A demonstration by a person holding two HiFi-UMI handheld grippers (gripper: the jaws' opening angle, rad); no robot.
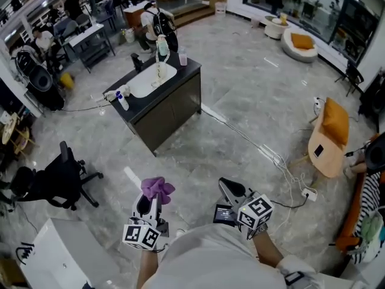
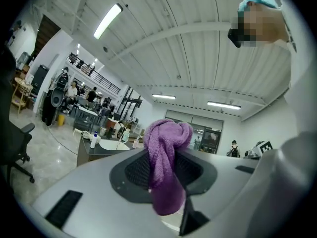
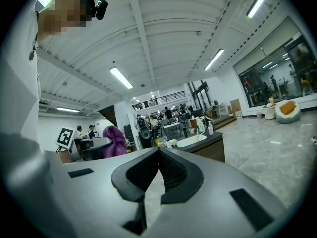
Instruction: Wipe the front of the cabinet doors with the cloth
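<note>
Purple cloth (image 2: 166,167) pinched in left tool (image 1: 148,205); right tool (image 1: 231,189) closed, empty; cabinet (image 1: 171,110) well apart.

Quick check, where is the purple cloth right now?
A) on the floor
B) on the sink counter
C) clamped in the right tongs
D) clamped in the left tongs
D: the purple cloth sits pinched in the left tongs; the right tongs are shut and empty.
</note>
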